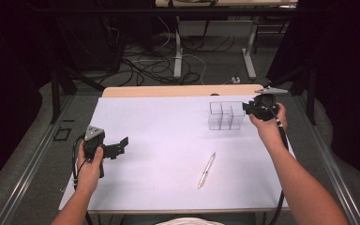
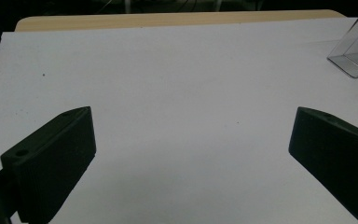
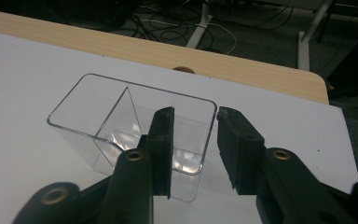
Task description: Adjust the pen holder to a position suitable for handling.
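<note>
A clear plastic organiser box [image 1: 224, 115] with several compartments stands at the far right of the white table top [image 1: 168, 131]. My right gripper [image 1: 248, 108] is at the box's right end. In the right gripper view the right gripper [image 3: 196, 114] straddles the near end wall of the box [image 3: 121, 116], left jaw inside, right jaw outside, with a gap still showing at the wall. A silver pen [image 1: 206, 169] lies loose near the table's front middle. My left gripper [image 1: 119, 147] hovers at the left, jaws wide apart over bare table [image 2: 193, 116].
The table's wooden far edge [image 1: 178, 90] runs behind the white sheet. Beyond it are desk legs and tangled cables [image 1: 168, 65] on the floor. A corner of the clear box [image 2: 354, 58] shows at the upper right of the left gripper view.
</note>
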`<action>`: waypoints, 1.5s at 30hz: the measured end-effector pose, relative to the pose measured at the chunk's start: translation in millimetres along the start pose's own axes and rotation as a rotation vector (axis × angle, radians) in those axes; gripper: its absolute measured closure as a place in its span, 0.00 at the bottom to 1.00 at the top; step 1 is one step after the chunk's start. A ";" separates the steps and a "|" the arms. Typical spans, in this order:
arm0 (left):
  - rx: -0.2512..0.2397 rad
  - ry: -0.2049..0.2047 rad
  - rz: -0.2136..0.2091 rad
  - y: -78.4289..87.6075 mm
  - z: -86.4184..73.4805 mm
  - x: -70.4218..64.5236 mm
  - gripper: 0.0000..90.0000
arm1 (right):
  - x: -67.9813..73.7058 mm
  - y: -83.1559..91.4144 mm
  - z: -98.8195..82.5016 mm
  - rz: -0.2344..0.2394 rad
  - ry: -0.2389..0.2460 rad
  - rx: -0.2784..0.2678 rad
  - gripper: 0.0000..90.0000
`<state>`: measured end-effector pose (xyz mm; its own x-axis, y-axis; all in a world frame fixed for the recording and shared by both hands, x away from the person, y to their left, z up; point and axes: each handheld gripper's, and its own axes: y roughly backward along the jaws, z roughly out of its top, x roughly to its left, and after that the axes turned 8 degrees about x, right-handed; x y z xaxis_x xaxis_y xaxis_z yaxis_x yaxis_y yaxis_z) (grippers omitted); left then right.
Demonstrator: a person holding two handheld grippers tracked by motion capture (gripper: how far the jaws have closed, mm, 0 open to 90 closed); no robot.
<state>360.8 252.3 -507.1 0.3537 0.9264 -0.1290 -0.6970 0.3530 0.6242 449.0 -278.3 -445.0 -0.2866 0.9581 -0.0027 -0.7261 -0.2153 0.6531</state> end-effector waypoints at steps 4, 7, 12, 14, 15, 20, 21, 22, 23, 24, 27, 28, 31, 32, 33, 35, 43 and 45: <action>0.002 0.002 0.000 -0.4 -0.3 0.1 0.01 | -3.0 -7.3 2.1 0.003 -0.007 0.018 0.88; 0.004 0.003 0.000 -0.7 -0.5 0.4 0.01 | -4.4 -11.3 2.4 0.001 -0.012 0.024 0.91; 0.003 0.005 0.002 -1.3 -0.9 1.1 0.01 | -11.5 -23.0 2.2 0.016 -0.034 0.053 0.99; 0.004 0.005 0.002 -1.3 -1.0 1.3 0.01 | -14.4 -26.5 1.4 0.013 -0.040 0.064 1.00; 0.004 0.006 0.002 -1.4 -1.1 1.4 0.01 | -14.4 -26.5 1.4 0.013 -0.040 0.064 1.00; 0.008 0.006 0.002 -1.5 -1.6 1.5 0.01 | -21.2 -39.2 -1.2 0.009 -0.065 0.090 1.00; 0.008 0.007 0.001 -1.6 -1.7 1.5 0.01 | -21.2 -39.2 -1.2 0.009 -0.065 0.090 1.00; 0.009 0.005 0.002 -1.6 -1.8 1.5 0.01 | -23.4 -43.5 -2.0 0.004 -0.066 0.096 1.00; 0.009 0.006 0.002 -1.7 -1.9 1.6 0.01 | -23.4 -43.5 -2.0 0.004 -0.066 0.096 1.00; 0.009 0.006 0.002 -1.8 -2.0 1.7 0.01 | -24.8 -47.4 -2.8 0.002 -0.067 0.108 1.00; 0.013 0.009 0.002 -2.1 -2.3 2.0 0.01 | -26.7 -53.9 -3.6 0.006 -0.061 0.112 1.00; 0.012 0.010 0.002 -2.2 -2.5 2.1 0.01 | -26.7 -53.9 -3.6 0.006 -0.061 0.112 1.00; 0.013 0.013 0.005 -1.8 -2.6 2.5 0.01 | -29.6 -60.7 -4.1 0.004 -0.042 0.112 1.00; 0.013 0.014 0.006 -1.6 -2.8 2.9 0.01 | -29.7 -62.5 -4.2 0.001 -0.046 0.107 1.00; 0.013 0.014 0.006 -1.6 -2.8 2.9 0.01 | -30.4 -63.5 -4.2 0.010 -0.044 0.106 1.00; 0.009 0.012 0.008 -1.8 -3.0 3.6 0.01 | -31.7 -65.5 -4.4 0.024 -0.037 0.101 1.00; 0.014 0.015 0.009 -1.2 -3.3 4.4 0.01 | -32.2 -69.9 -5.7 0.036 -0.034 0.112 1.00; 0.013 0.014 0.009 -1.2 -3.3 4.4 0.01 | -32.1 -70.6 -6.1 0.036 -0.033 0.116 1.00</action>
<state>361.1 256.3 -510.9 0.3384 0.9314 -0.1342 -0.6917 0.3429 0.6356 505.7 -295.1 -495.7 -0.2893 0.9561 0.0461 -0.6379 -0.2285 0.7354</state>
